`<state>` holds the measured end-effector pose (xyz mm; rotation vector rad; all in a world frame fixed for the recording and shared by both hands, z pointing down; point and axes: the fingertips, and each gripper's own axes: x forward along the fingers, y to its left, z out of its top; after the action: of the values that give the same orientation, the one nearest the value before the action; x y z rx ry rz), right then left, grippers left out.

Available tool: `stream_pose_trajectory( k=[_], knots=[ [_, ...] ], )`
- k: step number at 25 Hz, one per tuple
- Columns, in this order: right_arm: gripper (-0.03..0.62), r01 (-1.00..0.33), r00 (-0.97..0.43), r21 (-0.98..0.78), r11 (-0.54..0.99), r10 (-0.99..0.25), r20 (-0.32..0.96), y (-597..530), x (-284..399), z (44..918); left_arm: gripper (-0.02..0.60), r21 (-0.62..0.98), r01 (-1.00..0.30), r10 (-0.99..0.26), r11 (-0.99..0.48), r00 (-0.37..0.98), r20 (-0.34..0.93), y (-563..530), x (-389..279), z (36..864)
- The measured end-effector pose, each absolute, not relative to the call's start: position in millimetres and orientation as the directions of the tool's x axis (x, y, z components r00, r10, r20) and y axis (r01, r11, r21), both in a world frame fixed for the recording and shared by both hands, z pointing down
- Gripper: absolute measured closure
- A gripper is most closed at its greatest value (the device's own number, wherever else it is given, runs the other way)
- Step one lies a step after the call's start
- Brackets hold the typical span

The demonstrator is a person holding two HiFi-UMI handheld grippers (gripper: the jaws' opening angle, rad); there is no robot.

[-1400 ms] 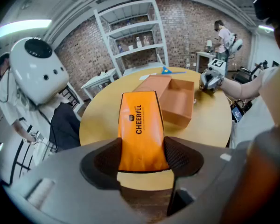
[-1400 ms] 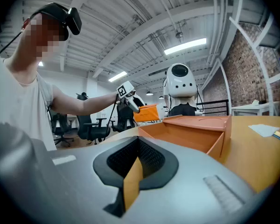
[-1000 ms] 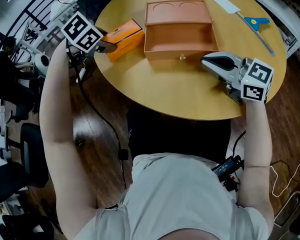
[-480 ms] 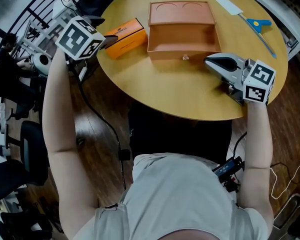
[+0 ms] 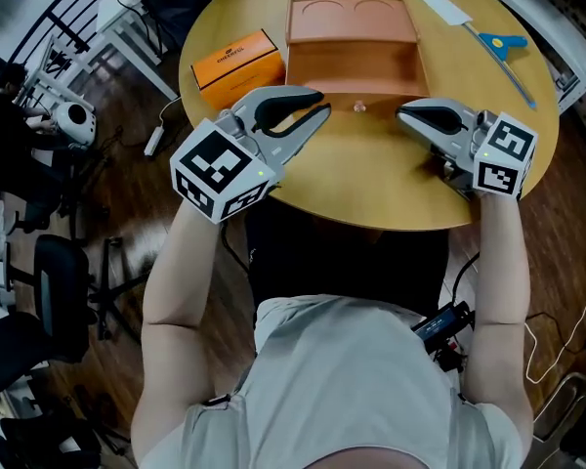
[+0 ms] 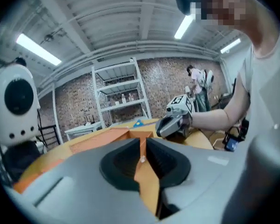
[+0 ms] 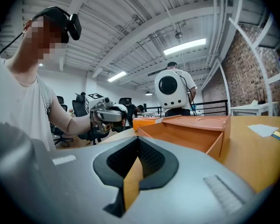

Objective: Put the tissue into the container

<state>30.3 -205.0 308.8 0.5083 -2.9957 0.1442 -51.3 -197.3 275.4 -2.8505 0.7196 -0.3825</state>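
Tissue box (image 5: 236,55) lies beyond left gripper (image 5: 320,105) jaws, closing empty; right gripper (image 5: 401,114) jaws closed.

The table (image 5: 356,179) is bare at 6 o'clock, before the container (image 5: 354,66), whose raised walls block 12 o'clock while its top stands open. An orange box (image 5: 236,57) stands at 10 o'clock, a narrow gap beside the container. A blue-handled tool (image 5: 501,42) lies flat at 2 o'clock.

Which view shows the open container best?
Head view: whole container from above, inside visible. Right gripper view shows one corner side-on; left gripper view only a low, partly hidden edge.
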Motion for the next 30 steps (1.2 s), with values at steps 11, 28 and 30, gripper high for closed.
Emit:
stream_pose_trajectory(
  k=[11, 28, 30],
  knots=[
    [0.592, -0.332, -0.939, -0.077, 0.940, -0.323, 0.115, -206, 30, 310, 0.580, -0.009, -0.444, -0.444, -0.896, 0.895, 0.050, -213, -32, 299],
    [0.593, -0.349, -0.934, -0.076, 0.934, -0.339, 0.116, -207, 32, 310, 0.581, 0.050, -0.411, -0.402, -0.910, 0.906, 0.133, -214, -18, 312],
    [0.594, -0.348, -0.934, -0.076, 0.934, -0.338, 0.115, -207, 32, 310, 0.580, 0.051, -0.411, -0.402, -0.910, 0.906, 0.134, -214, -18, 313]
  ],
)
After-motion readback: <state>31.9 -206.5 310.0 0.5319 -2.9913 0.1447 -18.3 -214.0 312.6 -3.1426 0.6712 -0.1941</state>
